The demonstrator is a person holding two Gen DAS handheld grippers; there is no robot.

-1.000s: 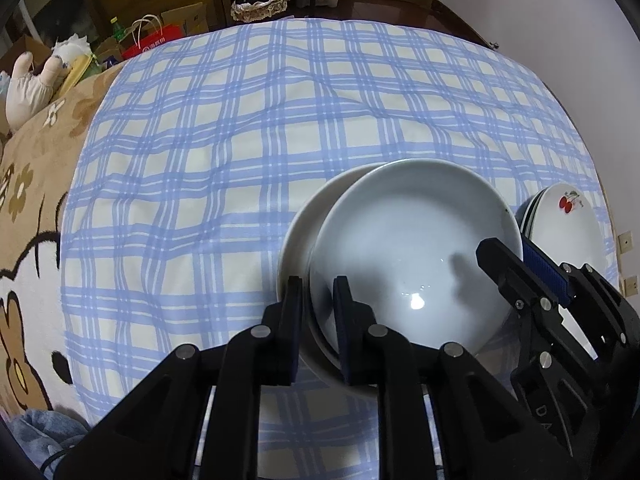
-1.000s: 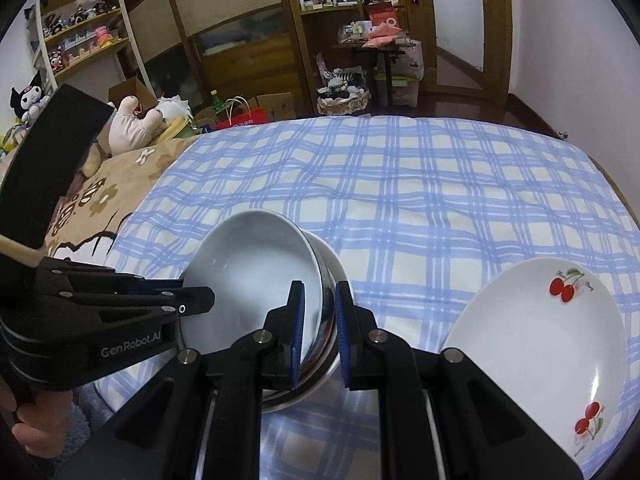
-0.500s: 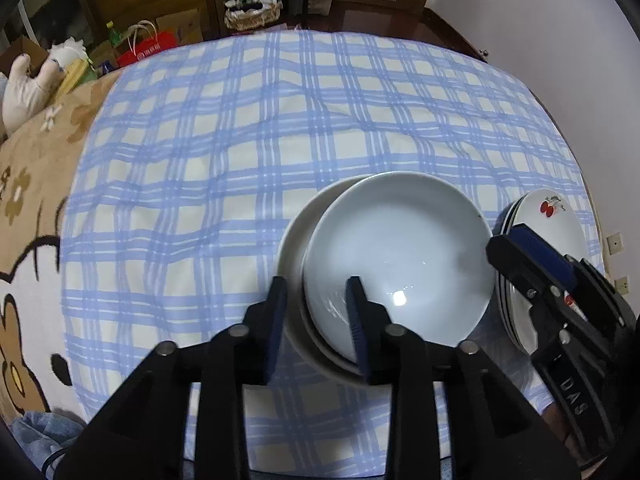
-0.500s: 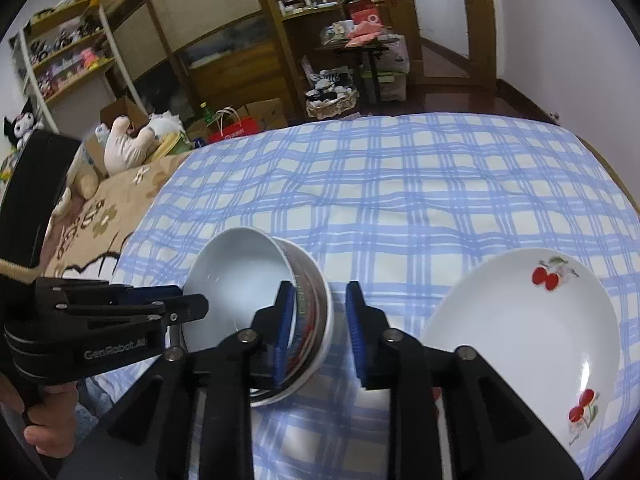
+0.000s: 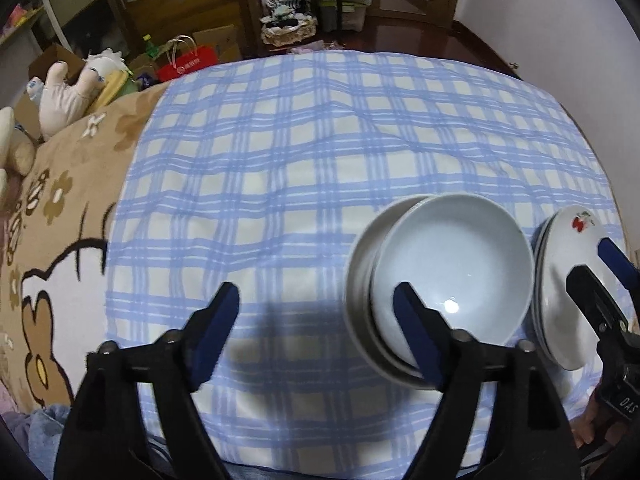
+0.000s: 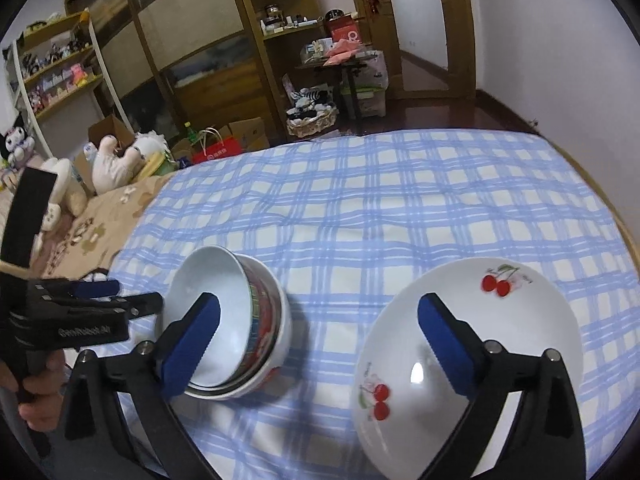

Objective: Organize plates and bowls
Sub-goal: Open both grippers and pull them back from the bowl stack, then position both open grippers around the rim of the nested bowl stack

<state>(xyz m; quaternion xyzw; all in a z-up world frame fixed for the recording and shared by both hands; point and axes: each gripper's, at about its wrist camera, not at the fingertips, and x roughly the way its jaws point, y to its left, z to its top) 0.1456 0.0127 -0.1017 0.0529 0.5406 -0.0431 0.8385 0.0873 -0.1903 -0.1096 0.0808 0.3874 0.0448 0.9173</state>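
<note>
A stack of nested white bowls (image 5: 448, 276) rests on the blue checked cloth (image 5: 300, 160), the top bowl tilted; it also shows in the right wrist view (image 6: 232, 320), with red-patterned sides. A stack of white cherry plates (image 6: 472, 352) lies to its right, seen at the right edge in the left wrist view (image 5: 560, 280). My left gripper (image 5: 316, 316) is open and empty, just left of the bowls. My right gripper (image 6: 320, 320) is open and empty, above the cloth between bowls and plates.
A brown cartoon blanket (image 5: 52, 240) covers the bed left of the cloth. Plush toys (image 6: 120, 160), boxes and a red bag lie beyond the far edge. Shelves and a wooden cabinet (image 6: 200, 60) stand behind. A white wall runs along the right.
Both grippers opened wide and pulled back from the bowl stack. The top bowl, held before, now rests on the stack.
</note>
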